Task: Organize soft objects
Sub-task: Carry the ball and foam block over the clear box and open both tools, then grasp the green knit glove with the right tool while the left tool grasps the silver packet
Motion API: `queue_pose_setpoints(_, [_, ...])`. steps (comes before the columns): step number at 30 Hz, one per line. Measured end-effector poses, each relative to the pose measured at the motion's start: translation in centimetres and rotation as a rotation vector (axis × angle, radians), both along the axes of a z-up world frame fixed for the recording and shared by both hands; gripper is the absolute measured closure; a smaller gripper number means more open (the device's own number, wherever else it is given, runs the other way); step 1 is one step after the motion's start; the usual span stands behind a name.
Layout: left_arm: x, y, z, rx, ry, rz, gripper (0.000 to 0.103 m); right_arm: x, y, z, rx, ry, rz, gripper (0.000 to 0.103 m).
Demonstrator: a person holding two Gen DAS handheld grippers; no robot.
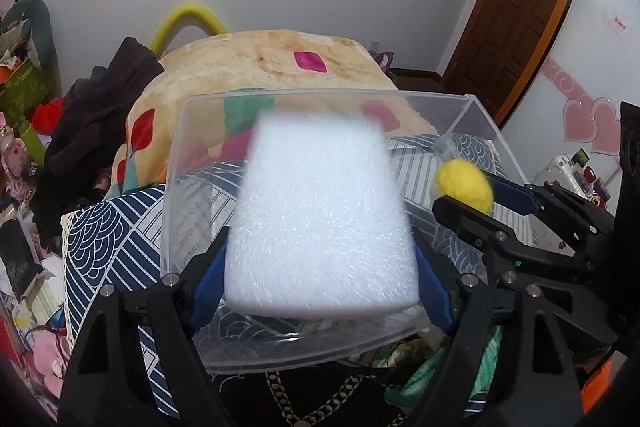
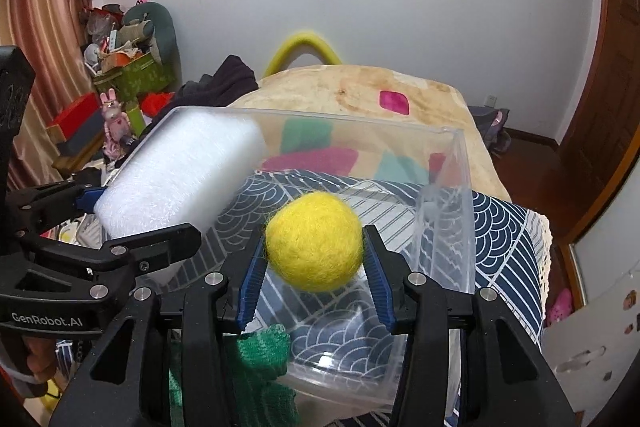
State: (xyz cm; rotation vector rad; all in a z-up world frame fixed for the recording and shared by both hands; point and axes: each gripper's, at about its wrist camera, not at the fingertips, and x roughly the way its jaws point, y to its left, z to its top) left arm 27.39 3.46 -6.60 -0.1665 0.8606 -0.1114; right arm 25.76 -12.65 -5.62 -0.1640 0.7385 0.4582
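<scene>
My left gripper is shut on a white foam block and holds it over the clear plastic bin. The block also shows in the right wrist view, at the bin's left side. My right gripper is shut on a yellow felt ball and holds it above the bin. In the left wrist view the ball and the right gripper are at the bin's right side. The bin's floor looks bare.
The bin stands on a blue-and-white patterned cloth on a bed with a beige blanket. A green knitted item lies at the bin's near edge. Dark clothes and clutter are at the left. A wooden door is at the right.
</scene>
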Motion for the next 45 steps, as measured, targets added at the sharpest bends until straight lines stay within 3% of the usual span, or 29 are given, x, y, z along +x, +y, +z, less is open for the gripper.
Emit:
queue_pose_setpoints(6, [-1.1,0.1,1.2,0.013,-0.048,-0.004,0.014,-0.6,-0.6,1.1,0.020,-0.036,-0.011,0.040])
queue_pose_setpoints(18, [-6.2,0.1,4.3,0.060,-0.188,0.016,0.003,-4.5,-1.2,3.8,0.056,-0.164,0.003,0.031])
queue_pose_setpoints(25, [-10.7,1.0,3.7,0.103,-0.241,0.055,0.001,-7.4,-1.7,3.7,0.066,-0.222,0.000,0.027])
queue_pose_setpoints(37, [-15.3,1.4,-2.1,0.127,-0.136,0.055,0.001,-9.9,-0.5,0.7,0.067,-0.197,0.016,0.026])
queue_pose_setpoints(45, [-17.2,1.1,-6.4,0.088,-0.046,0.041,0.001,-9.7,0.0,-1.1,0.057,-0.151,0.028,0.021])
